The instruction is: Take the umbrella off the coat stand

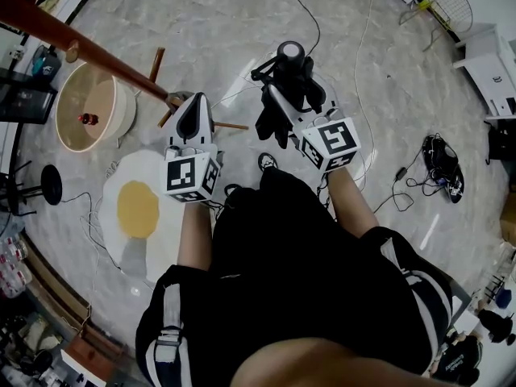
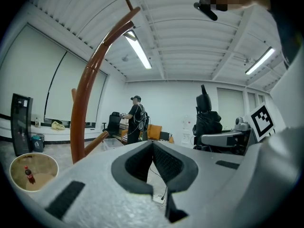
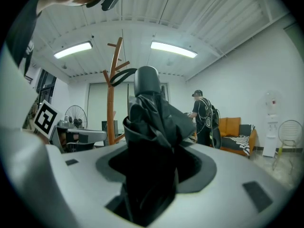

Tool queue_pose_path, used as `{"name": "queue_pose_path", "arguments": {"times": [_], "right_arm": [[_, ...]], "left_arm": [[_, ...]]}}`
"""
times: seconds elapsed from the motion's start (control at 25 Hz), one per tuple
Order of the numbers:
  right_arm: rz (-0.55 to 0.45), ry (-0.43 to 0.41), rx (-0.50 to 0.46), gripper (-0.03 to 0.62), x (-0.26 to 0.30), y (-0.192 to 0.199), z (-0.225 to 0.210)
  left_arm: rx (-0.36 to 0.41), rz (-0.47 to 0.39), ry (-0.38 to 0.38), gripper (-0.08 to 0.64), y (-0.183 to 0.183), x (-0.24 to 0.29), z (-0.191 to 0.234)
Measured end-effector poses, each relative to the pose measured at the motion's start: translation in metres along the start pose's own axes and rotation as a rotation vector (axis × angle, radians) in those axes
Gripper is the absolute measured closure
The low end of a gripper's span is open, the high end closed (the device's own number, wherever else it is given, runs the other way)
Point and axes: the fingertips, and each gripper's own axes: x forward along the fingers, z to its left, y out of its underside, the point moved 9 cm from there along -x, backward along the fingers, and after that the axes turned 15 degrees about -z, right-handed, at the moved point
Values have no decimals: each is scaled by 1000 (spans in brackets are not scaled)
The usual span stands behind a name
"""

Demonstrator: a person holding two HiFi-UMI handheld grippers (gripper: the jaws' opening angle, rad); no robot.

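**Umbrella clear of the stand, pinched in the right gripper**

The right gripper (image 1: 282, 103) is clamped on the folded black umbrella (image 3: 152, 122). Its two jaws stand fairly wide apart because the bunched fabric fills the gap between them. The umbrella's rounded handle end (image 3: 147, 82) is uppermost and loose folds of canopy spill over the jaws. The umbrella touches nothing but the gripper.

The brown wooden coat stand (image 1: 89, 51) is farther off and to the left, apart from the umbrella. In the right gripper view its trunk and curved pegs rise behind and left of the handle.

The left gripper (image 2: 153, 146) is pressed together with nothing between its dark pads. It is held level, just left of the right one, with the stand's curved limb to its far left.

The only printed marks that show are the black-and-white square patterns on the left marker cube (image 1: 192, 176) and the right marker cube (image 1: 332, 142). They are codes, not words.

On the marble floor at the left sits a round pale basin (image 1: 68, 135) holding a small bottle (image 1: 89, 119) with a red label, its print too small to read. Nearer than the basin lies a fried-egg-shaped rug (image 1: 137, 208).

Far across the room a person (image 3: 204, 118) in dark clothes stands beside an orange sofa (image 3: 235, 127).
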Motion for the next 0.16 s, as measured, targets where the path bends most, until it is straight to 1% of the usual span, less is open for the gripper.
{"name": "queue_pose_path", "arguments": {"times": [0.16], "right_arm": [[3,-1,1,344,4,-1,-4]], "left_arm": [[2,-1,-1,560,-1,5,0]]}}
